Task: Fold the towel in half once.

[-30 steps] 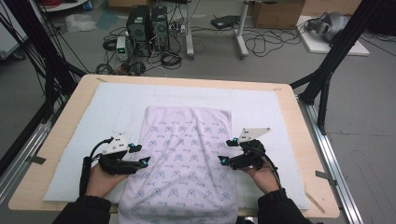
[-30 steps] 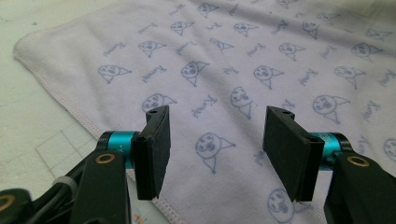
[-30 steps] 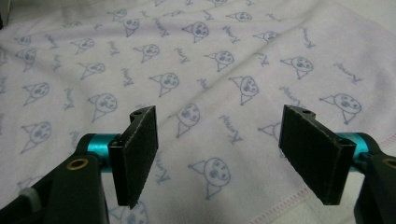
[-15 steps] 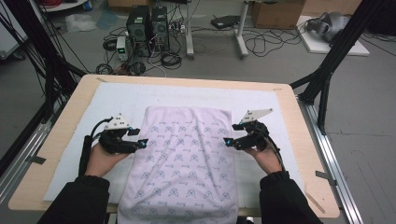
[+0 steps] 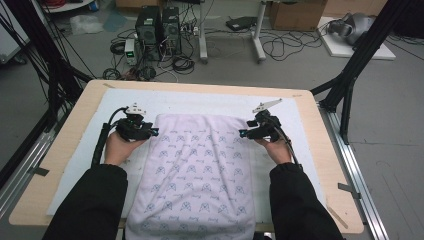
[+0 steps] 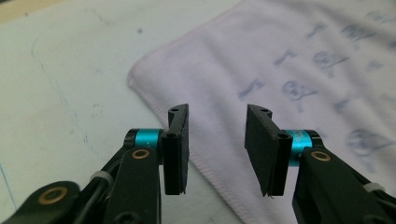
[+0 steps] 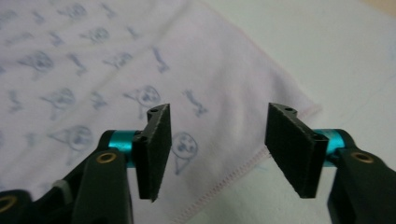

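1. towel (image 5: 200, 175) lies flat on the white mat (image 5: 305, 150), and its near end hangs off the table (image 5: 65, 160).
2. left gripper (image 5: 149, 133) is at the far left corner. its jaws are apart, have just been closing, and have the towel's edge between them, not pinched yet.
3. right gripper (image 5: 244, 133) is at the far right corner. same there: jaws apart, just been closing, edge between them.
4. if one side grabs too little cloth, that corner could slip out and the fold would go crooked.
5. towel looks soft and fuzzy, pale pink with little blue drawings and a stitched hem. pads (image 6: 177, 149) are flat, black and hard.
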Available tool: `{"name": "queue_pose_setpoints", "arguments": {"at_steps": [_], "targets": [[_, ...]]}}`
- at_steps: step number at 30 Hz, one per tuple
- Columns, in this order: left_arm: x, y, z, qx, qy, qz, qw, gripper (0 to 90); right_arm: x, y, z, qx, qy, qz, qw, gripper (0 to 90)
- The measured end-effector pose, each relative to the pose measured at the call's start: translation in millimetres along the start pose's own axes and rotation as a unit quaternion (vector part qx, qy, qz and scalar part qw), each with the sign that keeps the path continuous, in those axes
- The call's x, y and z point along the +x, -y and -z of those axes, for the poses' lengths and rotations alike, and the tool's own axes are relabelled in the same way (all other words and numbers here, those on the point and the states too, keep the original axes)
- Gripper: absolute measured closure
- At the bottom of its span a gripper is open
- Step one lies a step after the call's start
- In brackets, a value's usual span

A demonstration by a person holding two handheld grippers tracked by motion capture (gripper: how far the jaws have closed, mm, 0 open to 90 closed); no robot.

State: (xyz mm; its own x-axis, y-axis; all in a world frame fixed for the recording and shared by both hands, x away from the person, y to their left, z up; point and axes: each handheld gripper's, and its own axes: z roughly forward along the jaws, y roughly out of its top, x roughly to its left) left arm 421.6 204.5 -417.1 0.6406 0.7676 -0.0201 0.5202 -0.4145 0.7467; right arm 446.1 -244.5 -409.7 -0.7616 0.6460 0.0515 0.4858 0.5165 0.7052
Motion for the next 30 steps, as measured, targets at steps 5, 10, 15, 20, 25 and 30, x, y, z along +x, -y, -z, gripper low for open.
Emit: {"name": "queue_pose_setpoints", "arguments": {"at_steps": [5, 10, 15, 20, 25, 30], "targets": [[5.5, 6.1, -15.3, 0.023, -0.017, 0.019, 0.9994, 61.9, -12.2, 15.2, -15.9, 0.018, 0.02, -0.032, 0.9991, 45.4], [5.4, 7.7, -20.7, 0.035, -0.034, 0.04, 0.998, 72.5, -10.5, 18.6, -23.8, 0.013, 0.034, -0.03, 0.9989, 56.5], [0.9, 6.2, -20.6, 0.036, -0.035, 0.031, 0.9983, 84.6, -8.4, 17.0, -24.7, 0.01, 0.003, -0.032, 0.9995, 83.3], [4.3, 3.3, -8.7, 0.009, -0.014, 0.039, 0.9991, 86.1, -8.2, 13.8, -15.3, 0.001, -0.01, -0.038, 0.9992, 84.9], [5.5, -1.0, 21.6, -0.016, 0.005, 0.026, 0.9995, 86.1, -3.2, 5.2, 20.9, -0.05, -0.023, -0.039, 0.9977, 85.3], [-6.2, 5.7, 59.4, -0.05, 0.02, 0.0, 0.9985, 86.2, 12.8, 3.5, 60.7, -0.073, -0.051, -0.017, 0.9958, 85.2]]}}
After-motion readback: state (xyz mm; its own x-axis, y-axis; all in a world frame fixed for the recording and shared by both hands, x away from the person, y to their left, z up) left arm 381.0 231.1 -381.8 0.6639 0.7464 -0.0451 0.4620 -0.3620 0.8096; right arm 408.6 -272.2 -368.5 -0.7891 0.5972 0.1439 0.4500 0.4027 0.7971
